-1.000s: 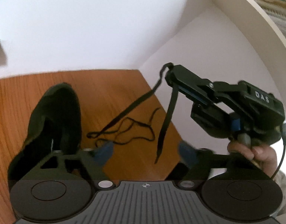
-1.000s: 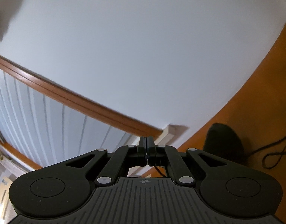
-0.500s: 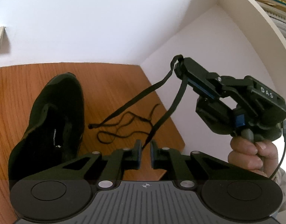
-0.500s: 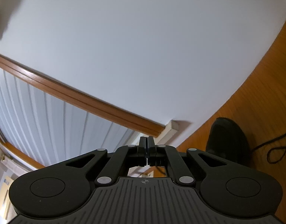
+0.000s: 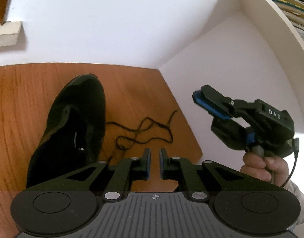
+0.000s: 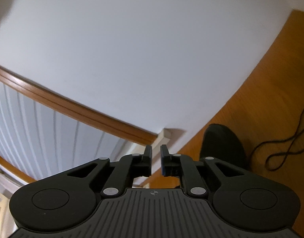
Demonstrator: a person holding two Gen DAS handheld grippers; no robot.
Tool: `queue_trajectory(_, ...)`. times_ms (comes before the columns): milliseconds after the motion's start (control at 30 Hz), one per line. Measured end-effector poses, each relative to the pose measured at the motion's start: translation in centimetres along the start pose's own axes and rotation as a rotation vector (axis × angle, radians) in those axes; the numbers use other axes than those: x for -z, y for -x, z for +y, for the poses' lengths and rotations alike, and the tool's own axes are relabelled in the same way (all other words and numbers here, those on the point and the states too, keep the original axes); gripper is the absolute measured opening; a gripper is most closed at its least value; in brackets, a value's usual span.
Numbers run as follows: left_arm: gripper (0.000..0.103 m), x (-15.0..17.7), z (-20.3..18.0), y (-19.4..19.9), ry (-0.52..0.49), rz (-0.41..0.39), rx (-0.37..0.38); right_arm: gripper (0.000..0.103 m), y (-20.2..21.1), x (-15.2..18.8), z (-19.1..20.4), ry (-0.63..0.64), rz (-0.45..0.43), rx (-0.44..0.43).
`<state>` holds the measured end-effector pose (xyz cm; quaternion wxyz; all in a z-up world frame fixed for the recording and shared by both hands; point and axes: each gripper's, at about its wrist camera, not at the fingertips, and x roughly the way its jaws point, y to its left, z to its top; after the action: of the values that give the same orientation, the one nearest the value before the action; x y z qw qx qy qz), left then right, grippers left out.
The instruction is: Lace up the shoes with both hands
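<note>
Shoe [image 5: 72, 123], black, lies on a wooden table [image 5: 23, 99] with its toe toward the white wall [image 5: 112, 19]. In the left wrist view it sits left of centre, and its near part is hidden behind the linkage of the left gripper [image 5: 154, 162]. Its eyelets cannot be made out against the dark upper.

Lace [image 5: 144, 130], thin and black, lies in loose loops on the table just right of the shoe. One strand runs down toward the left gripper's linkage and is lost behind it.

Left gripper: closed to a narrow slit, with nothing visible between its blue pads. It points down over the near edge of the table, close to the lace.

Right gripper [image 5: 199, 99]: raised in the air to the right of the table, well apart from the shoe and the lace, its grip held in a hand [image 5: 261, 166]. Its jaws are opening. In the right wrist view a small gap shows between them, with nothing in it.

Right wrist view: the toe of the shoe and part of the lace appear at lower right, with a wooden rail [image 6: 72, 107] crossing the wall at left.

White side panel [image 5: 221, 59] stands at the right edge of the table, with stacked papers [image 5: 290, 4] beyond it.
</note>
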<state>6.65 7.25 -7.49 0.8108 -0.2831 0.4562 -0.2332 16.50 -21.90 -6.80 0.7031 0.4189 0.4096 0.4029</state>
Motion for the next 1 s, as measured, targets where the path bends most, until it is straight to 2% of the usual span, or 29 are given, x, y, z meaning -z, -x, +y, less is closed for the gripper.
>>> queue_trajectory(133, 0.010, 0.5, -0.3, -0.1, -0.009, 0.015, -0.003, 0.007, -0.2, -0.1, 0.7, 0.023, -0.003, -0.004)
queue_trajectory(200, 0.010, 0.7, -0.1, 0.3, -0.011, 0.014, -0.013, 0.010, -0.3, -0.2, 0.8, 0.046, 0.009, 0.045)
queue_trajectory(233, 0.010, 0.8, 0.0, 0.5, -0.011, 0.009, -0.020, 0.010, -0.5, -0.2, 0.6, 0.084, 0.034, 0.098)
queue_trajectory(300, 0.012, 0.9, 0.7, 0.9, -0.004, -0.004, -0.040, 0.024, -1.3, -0.1, -0.1, 0.198, 0.114, 0.239)
queue_trajectory(367, 0.012, 0.9, 1.5, 1.3, 0.014, -0.017, -0.056, 0.030, -2.5, 1.1, -1.6, 0.386, 0.197, 0.458)
queue_trajectory(433, 0.012, 1.0, 2.2, 1.8, 0.034, -0.028, -0.070, 0.030, -3.6, 2.4, -3.7, 0.473, 0.263, 0.590)
queue_trajectory(600, 0.012, 1.3, 3.5, 2.8, 0.068, -0.036, -0.099, 0.034, -5.8, 4.1, -7.8, 0.400, 0.333, 0.636)
queue_trajectory(733, 0.012, 1.3, 3.7, 3.2, 0.062, -0.030, -0.116, 0.039, -7.3, 4.7, -8.7, 0.413, 0.327, 0.672)
queue_trajectory(800, 0.012, 1.2, 3.7, 3.3, 0.057, -0.029, -0.121, 0.038, -7.9, 4.8, -8.7, 0.431, 0.326, 0.672)
queue_trajectory(833, 0.012, 1.1, 3.8, 3.3, 0.057, -0.026, -0.121, 0.033, -8.3, 4.9, -8.7, 0.442, 0.334, 0.671)
queue_trajectory(867, 0.013, 1.0, 3.9, 3.2, 0.060, -0.023, -0.124, 0.009, -8.6, 5.0, -8.6, 0.450, 0.345, 0.673)
queue_trajectory(900, 0.031, 1.0, 3.9, 3.1, 0.062, -0.021, -0.129, 0.003, -8.8, 5.0, -8.7, 0.458, 0.356, 0.679)
queue_trajectory(933, 0.054, 1.0, 3.8, 3.1, 0.057, -0.024, -0.137, 0.003, -8.9, 5.1, -8.7, 0.457, 0.361, 0.682)
queue_trajectory(967, 0.061, 0.9, 3.7, 3.2, 0.047, -0.030, -0.148, 0.003, -8.8, 5.0, -8.8, 0.430, 0.361, 0.671)
queue_trajectory(1000, 0.063, 0.9, 3.5, 3.2, 0.036, -0.035, -0.154, 0.003, -8.5, 4.9, -8.9, 0.389, 0.361, 0.650)
